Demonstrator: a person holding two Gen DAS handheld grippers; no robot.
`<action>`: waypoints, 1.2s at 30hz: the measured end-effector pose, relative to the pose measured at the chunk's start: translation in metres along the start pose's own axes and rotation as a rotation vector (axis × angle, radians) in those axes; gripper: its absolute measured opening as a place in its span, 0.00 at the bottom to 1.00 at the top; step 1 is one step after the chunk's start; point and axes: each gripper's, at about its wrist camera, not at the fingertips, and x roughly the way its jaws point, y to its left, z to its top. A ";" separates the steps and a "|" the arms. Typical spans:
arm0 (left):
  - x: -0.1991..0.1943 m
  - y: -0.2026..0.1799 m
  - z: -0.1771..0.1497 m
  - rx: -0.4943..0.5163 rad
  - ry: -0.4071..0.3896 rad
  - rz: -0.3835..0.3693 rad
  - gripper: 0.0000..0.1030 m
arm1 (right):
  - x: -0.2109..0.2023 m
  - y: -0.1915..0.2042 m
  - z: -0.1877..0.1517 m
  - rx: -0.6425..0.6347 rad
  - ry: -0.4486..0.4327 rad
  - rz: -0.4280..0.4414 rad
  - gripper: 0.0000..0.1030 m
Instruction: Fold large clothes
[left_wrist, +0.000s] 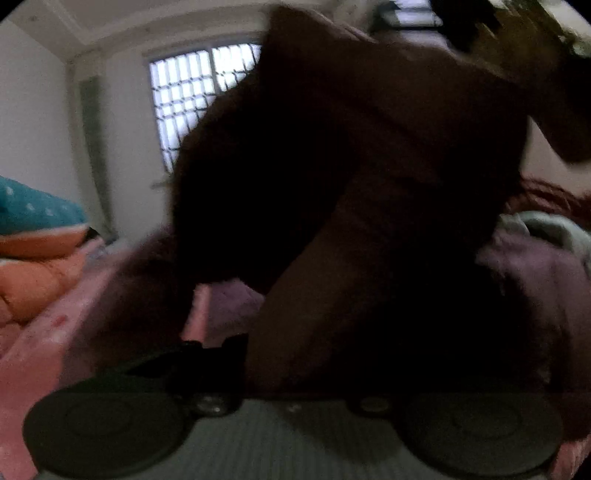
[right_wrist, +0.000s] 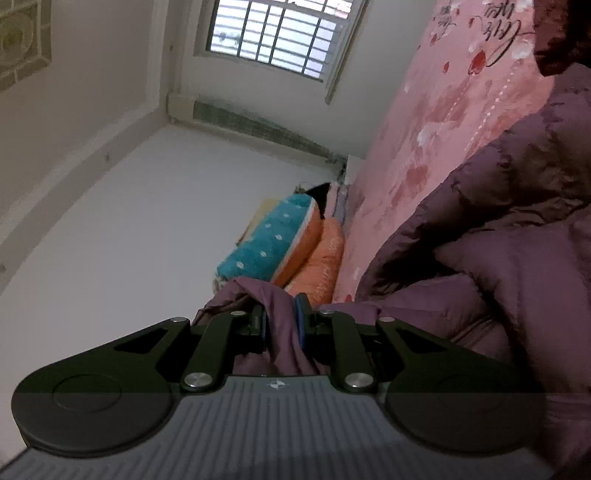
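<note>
A large purple padded coat lies on a pink flowered bed sheet. My right gripper is shut on a fold of the coat's fabric, which passes between the two blue pads. In the left wrist view the coat hangs dark and blurred close to the camera and covers most of the frame. My left gripper is largely hidden behind this fabric; the cloth seems to run into it, but its jaws do not show clearly.
A teal dotted pillow and an orange pillow lie at the far end of the bed, by the white wall. A barred window is behind. A grey-white garment and a dark red cloth lie at right.
</note>
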 end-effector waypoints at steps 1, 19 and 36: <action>-0.006 0.004 0.006 0.003 -0.010 0.015 0.07 | -0.003 0.002 0.000 -0.010 -0.009 0.002 0.18; -0.145 0.065 0.184 0.033 -0.340 0.036 0.06 | -0.106 0.124 -0.011 -0.247 -0.355 0.204 0.15; -0.198 0.063 0.262 0.118 -0.458 0.205 0.06 | -0.180 0.180 -0.027 -0.610 -0.591 0.185 0.32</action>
